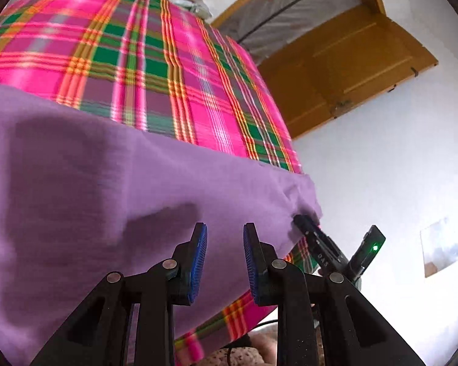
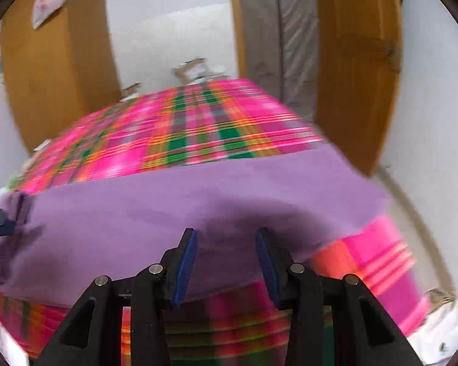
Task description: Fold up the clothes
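One purple garment lies on one bed with a pink plaid cover. Two grippers are above its near edge: left gripper and right gripper, both with fingers apart, holding nothing.

A matt, soft purple cloth garment lies on a shiny woven plaid bedcover, the left gripper is matt black plastic with ribbed blue pads and metal pins, and the door is smooth varnished wood.
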